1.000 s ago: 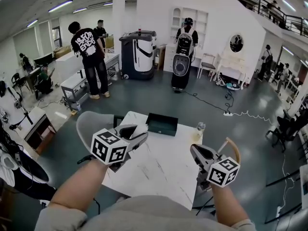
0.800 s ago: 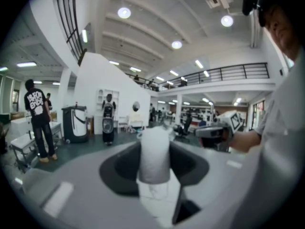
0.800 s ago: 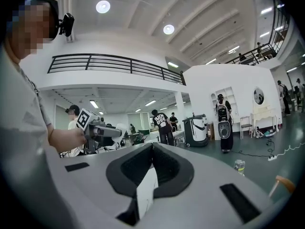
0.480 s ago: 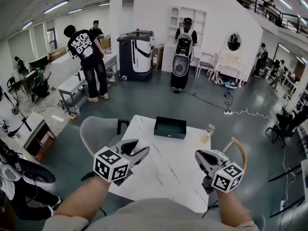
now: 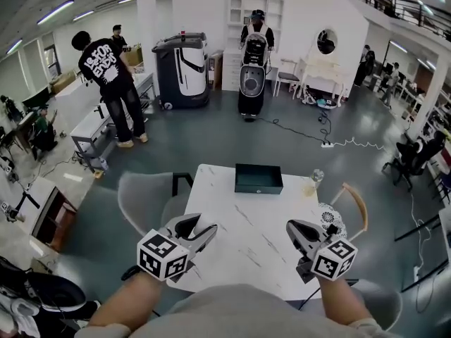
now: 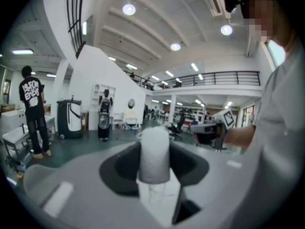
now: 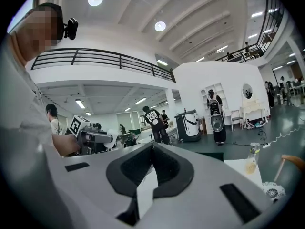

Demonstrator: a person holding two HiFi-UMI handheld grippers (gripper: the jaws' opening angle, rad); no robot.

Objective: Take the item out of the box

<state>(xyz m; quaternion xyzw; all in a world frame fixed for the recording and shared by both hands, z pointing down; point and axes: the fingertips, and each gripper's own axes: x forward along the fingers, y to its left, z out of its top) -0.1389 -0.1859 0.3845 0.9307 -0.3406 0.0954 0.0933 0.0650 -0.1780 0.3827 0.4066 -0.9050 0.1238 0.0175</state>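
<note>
The left hand-held gripper (image 5: 202, 229), at the lower left of the head view, is clamped on a white roll (image 6: 154, 154) that stands upright between its jaws, by the near left corner of the white worktop (image 5: 246, 245). The right hand-held gripper (image 5: 291, 226), at lower right, has its jaws together and empty. The dark box (image 5: 258, 178) sits at the worktop's far edge, centre frame, well apart from the roll. A bottle (image 5: 313, 182) stands near the box, to its right.

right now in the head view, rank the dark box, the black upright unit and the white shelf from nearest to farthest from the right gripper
From the right gripper:
1. dark box, on the table's far edge.
2. black upright unit, on the floor beyond the table.
3. white shelf, at the back wall behind it.
</note>
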